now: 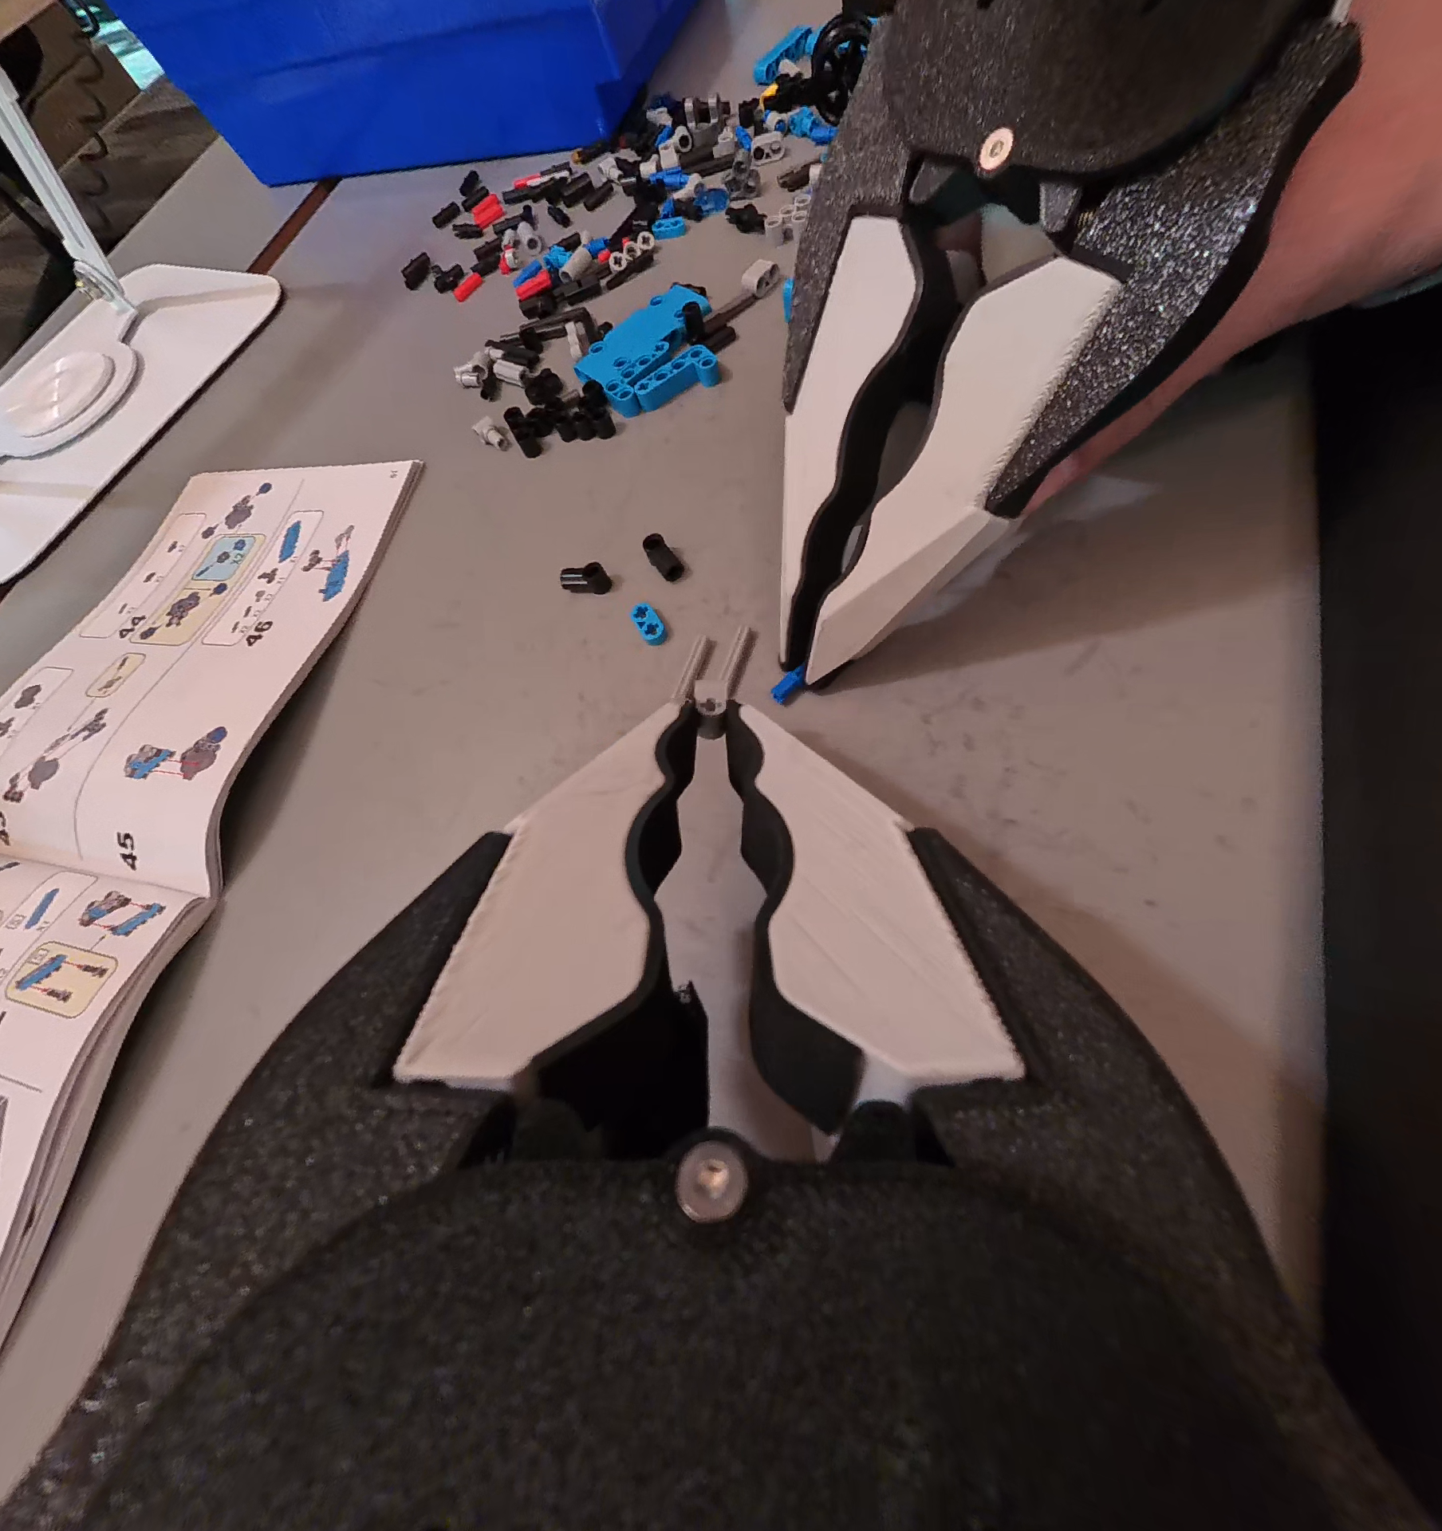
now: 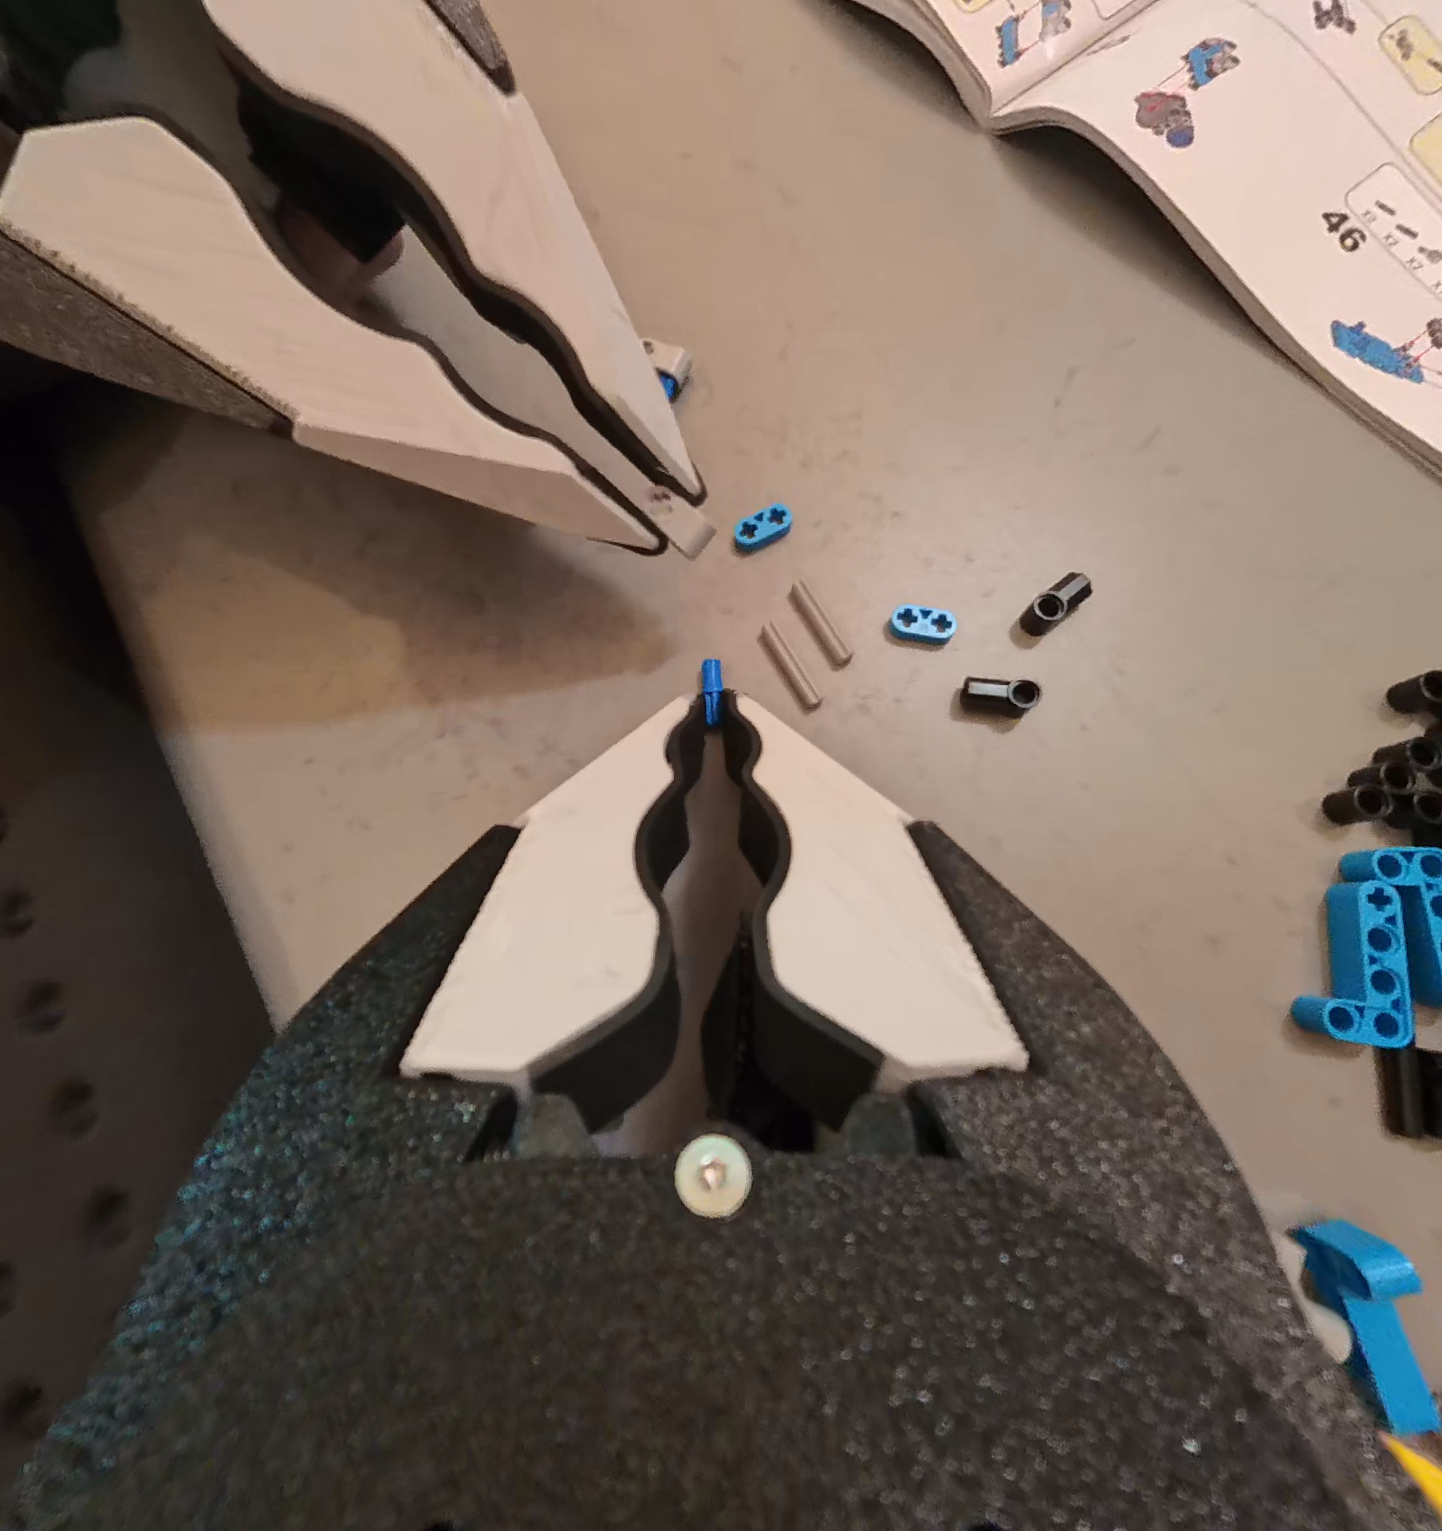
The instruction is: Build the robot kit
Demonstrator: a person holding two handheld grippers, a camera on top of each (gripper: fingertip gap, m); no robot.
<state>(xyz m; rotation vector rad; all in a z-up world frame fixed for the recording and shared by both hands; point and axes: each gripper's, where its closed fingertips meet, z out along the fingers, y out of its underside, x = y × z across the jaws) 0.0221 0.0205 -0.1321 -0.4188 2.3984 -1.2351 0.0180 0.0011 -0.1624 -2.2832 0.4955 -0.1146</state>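
Observation:
My left gripper (image 1: 712,711) is shut on a small grey connector (image 1: 711,714), its tips low over the grey table (image 1: 991,787). Two grey axles (image 1: 722,656) lie just beyond it. My right gripper (image 2: 711,706) is shut on a small blue pin (image 2: 709,681) that sticks out past its tips. In the left wrist view the right gripper (image 1: 802,675) comes down from the upper right, with the blue pin (image 1: 786,686) close to the left gripper's tips. In the right wrist view the left gripper (image 2: 684,522) reaches in from the upper left, holding the grey connector (image 2: 695,537).
Two thin blue two-hole beams (image 2: 761,524) (image 2: 923,621), two grey axles (image 2: 805,644) and two black connectors (image 2: 1053,611) (image 2: 1001,694) lie nearby. An open instruction booklet (image 1: 204,663), a parts pile (image 1: 585,248), a blue assembly (image 1: 651,352), a blue bin (image 1: 419,74) and a white stand base (image 1: 80,389) sit farther off. The grippers' ends are close to 4 cm from one another. About 15 cm separates my right fingertips from the blue assembly (image 1: 651,352).

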